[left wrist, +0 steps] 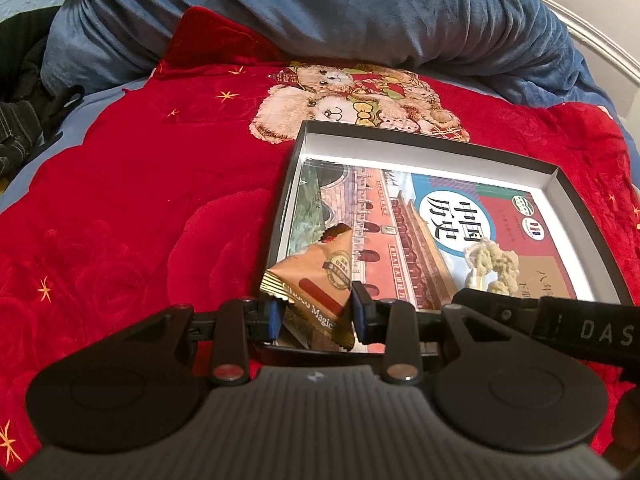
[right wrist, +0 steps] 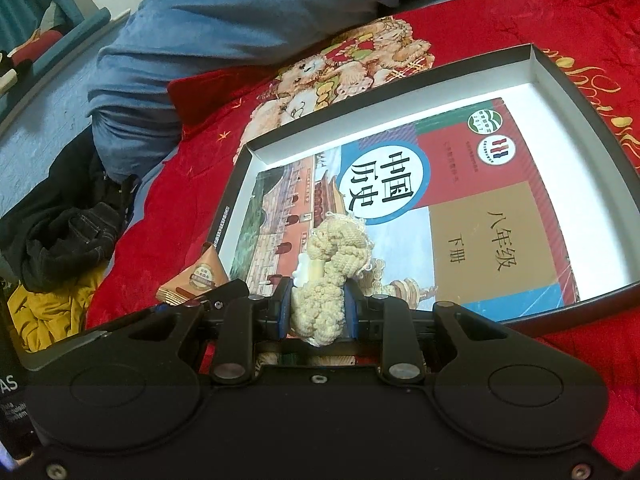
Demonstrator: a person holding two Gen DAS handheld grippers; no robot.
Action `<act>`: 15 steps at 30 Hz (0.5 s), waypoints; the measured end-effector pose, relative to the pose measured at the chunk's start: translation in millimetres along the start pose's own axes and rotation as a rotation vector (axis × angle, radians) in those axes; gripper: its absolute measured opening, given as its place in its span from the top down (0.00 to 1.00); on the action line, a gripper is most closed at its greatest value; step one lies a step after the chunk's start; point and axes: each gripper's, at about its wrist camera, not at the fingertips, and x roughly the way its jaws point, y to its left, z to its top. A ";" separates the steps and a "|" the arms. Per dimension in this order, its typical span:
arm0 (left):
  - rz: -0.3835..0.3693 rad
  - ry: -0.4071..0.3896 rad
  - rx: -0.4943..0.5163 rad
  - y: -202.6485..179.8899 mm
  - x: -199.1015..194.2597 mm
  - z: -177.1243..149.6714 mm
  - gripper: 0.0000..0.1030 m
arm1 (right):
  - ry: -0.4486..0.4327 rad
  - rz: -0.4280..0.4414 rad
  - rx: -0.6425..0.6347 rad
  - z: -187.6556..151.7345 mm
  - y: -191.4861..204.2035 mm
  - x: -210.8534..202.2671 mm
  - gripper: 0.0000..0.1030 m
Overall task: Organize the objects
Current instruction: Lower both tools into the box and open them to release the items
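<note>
A shallow black box with a white inside point(left wrist: 420, 152) point(right wrist: 536, 68) lies on a red blanket and holds a Chinese history textbook point(left wrist: 436, 216) point(right wrist: 460, 200). My left gripper point(left wrist: 316, 312) is shut on an orange snack packet point(left wrist: 320, 280), held over the box's near left corner; the packet also shows in the right wrist view point(right wrist: 196, 280). My right gripper point(right wrist: 316, 308) is shut on a cream crocheted item point(right wrist: 332, 268), held over the book's lower left part. That item also shows in the left wrist view point(left wrist: 492, 264).
The red blanket point(left wrist: 140, 200) has a teddy bear print point(left wrist: 352, 96) beyond the box. A bunched blue quilt point(left wrist: 320, 12) lies at the far side. Dark clothes point(right wrist: 68, 228) and a yellow garment point(right wrist: 52, 312) are heaped off the blanket's left edge.
</note>
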 end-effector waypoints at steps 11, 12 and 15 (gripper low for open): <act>0.002 -0.001 0.003 -1.0 0.7 0.2 0.56 | 0.004 0.004 0.012 0.6 -2.4 0.0 0.75; 0.002 -0.001 0.004 -1.0 0.7 0.2 0.56 | 0.005 0.005 0.012 0.5 -2.1 0.2 0.75; 0.002 0.000 0.002 -1.2 1.0 0.8 0.55 | 0.005 0.008 0.016 0.5 -2.7 0.2 0.75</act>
